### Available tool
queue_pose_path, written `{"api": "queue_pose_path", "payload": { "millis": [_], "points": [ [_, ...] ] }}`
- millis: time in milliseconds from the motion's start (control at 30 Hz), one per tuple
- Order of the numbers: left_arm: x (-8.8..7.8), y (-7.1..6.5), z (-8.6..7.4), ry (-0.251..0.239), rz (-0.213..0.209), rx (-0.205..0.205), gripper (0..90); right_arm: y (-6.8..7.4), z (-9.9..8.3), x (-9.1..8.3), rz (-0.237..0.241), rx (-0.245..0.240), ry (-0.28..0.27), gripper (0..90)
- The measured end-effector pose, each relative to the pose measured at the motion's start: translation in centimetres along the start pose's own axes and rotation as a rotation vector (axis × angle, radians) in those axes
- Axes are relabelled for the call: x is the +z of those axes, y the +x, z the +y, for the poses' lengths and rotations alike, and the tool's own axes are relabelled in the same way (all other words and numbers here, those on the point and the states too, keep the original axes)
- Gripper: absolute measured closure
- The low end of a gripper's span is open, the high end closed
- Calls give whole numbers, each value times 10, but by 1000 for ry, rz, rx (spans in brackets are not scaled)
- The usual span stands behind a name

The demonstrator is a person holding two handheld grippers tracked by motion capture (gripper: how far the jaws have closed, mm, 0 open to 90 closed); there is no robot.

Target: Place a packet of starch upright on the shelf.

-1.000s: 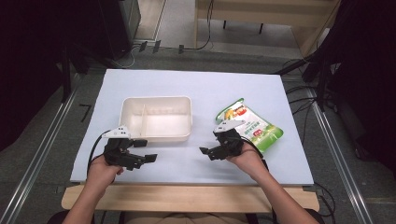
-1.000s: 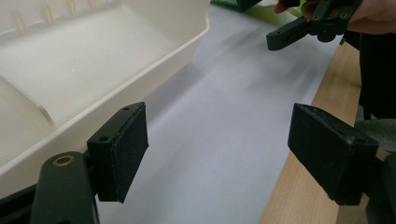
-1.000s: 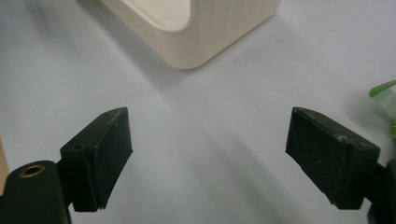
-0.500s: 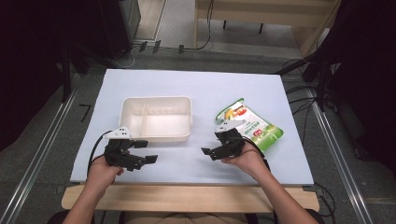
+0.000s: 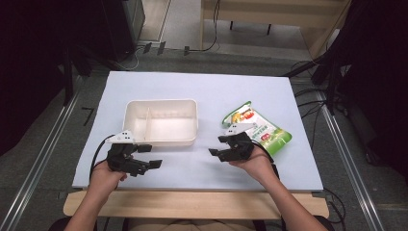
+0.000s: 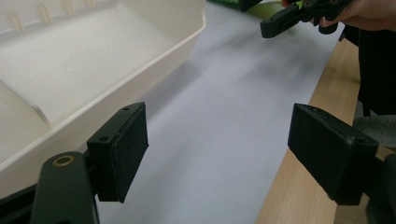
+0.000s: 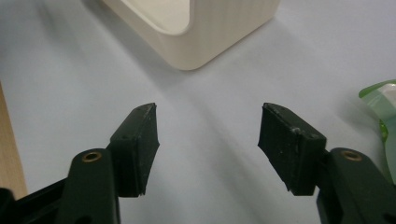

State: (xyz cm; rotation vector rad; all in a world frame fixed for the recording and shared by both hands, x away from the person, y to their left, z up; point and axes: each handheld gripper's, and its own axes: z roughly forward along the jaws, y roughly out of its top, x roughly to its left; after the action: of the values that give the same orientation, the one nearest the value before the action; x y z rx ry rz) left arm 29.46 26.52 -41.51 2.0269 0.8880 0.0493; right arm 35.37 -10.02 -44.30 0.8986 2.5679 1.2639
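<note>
A cream two-compartment tray (image 5: pixel 161 122) sits left of centre on the pale mat, empty. Right of it lies a green snack bag (image 5: pixel 262 131), flat on the mat. My left gripper (image 5: pixel 151 156) rests near the front edge just below the tray, jaws wide apart with nothing between them (image 6: pixel 224 149). My right gripper (image 5: pixel 216 146) rests beside the bag's left end. Its jaws (image 7: pixel 208 149) have just been closing partway and stand apart over bare mat, holding nothing. The tray's corner (image 7: pixel 210 32) and the bag's edge (image 7: pixel 380 102) lie ahead of it.
The pale mat (image 5: pixel 192 86) covers a wooden table whose front edge (image 5: pixel 192 202) runs under my forearms. Cables trail on the floor behind and at the right. The other gripper (image 6: pixel 280 21) shows far off in the left gripper view.
The right gripper's jaws stand somewhat closer together than before. Both hands, the tray and the bag have kept their places.
</note>
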Motion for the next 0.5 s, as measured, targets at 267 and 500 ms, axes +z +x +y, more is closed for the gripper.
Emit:
{"api": "queue_pose_path", "payload": {
  "millis": [267, 500],
  "points": [
    [-1, 0, 0, -12, -4, -1, 209, -5, 1, -6, -25, -1, -15, 546],
    [-2, 1, 0, -13, 4, -2, 209, -12, -2, -10, -48, 36, 18, 624]
  ]
}}
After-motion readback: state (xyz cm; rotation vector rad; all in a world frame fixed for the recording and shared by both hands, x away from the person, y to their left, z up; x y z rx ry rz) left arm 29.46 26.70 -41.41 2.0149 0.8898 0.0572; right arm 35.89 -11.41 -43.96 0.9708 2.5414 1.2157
